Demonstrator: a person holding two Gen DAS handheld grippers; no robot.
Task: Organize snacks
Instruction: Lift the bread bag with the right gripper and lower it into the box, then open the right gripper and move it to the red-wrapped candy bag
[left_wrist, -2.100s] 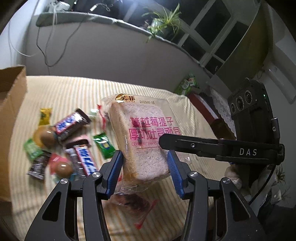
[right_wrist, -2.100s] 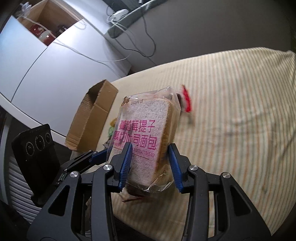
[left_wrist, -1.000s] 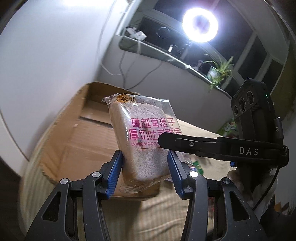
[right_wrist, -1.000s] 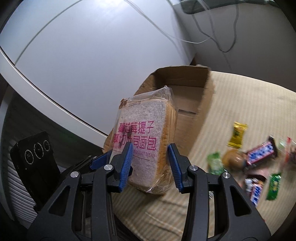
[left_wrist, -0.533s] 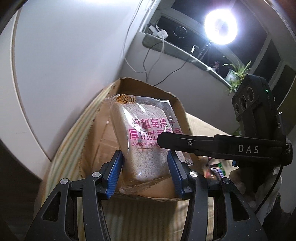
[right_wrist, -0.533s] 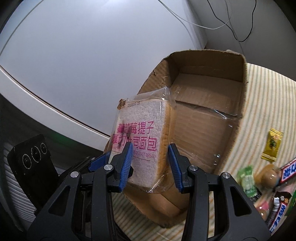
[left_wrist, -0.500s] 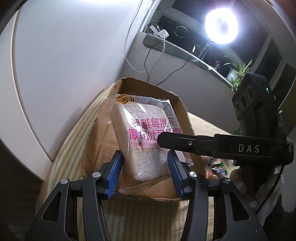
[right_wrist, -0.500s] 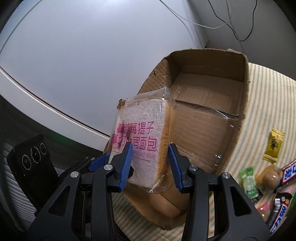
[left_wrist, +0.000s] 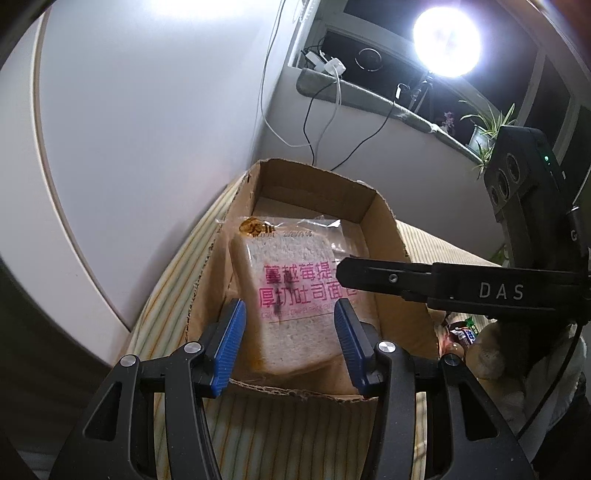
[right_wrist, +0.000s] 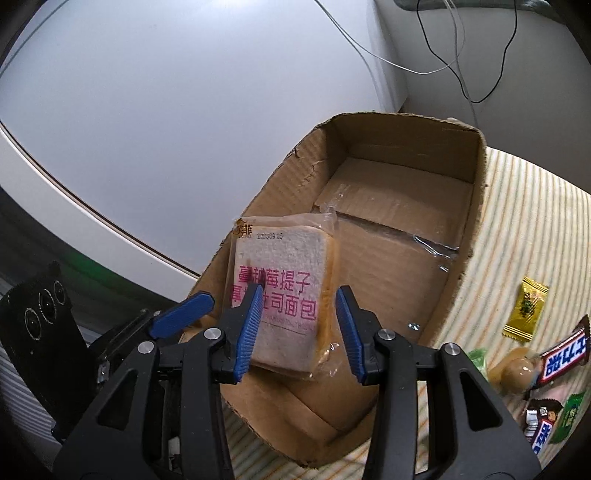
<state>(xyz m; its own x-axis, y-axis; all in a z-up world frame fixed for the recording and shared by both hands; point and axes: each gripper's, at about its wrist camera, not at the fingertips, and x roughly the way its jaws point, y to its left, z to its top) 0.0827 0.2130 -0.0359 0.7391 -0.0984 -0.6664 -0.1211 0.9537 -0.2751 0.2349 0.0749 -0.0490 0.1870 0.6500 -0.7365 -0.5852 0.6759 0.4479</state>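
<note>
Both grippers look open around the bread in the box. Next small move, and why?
Probably pull both grippers straight back and up. The bagged bread sits inside the cardboard box, with a gap at each pad of the left gripper and right gripper, so nothing holds it.

The bread packet's (left_wrist: 291, 295) right side is covered by the right gripper's finger crossing in front; its small printed line is blurred. Candy bars (right_wrist: 561, 356) right of the right gripper (right_wrist: 295, 328) are cut off by the picture's edge
</note>
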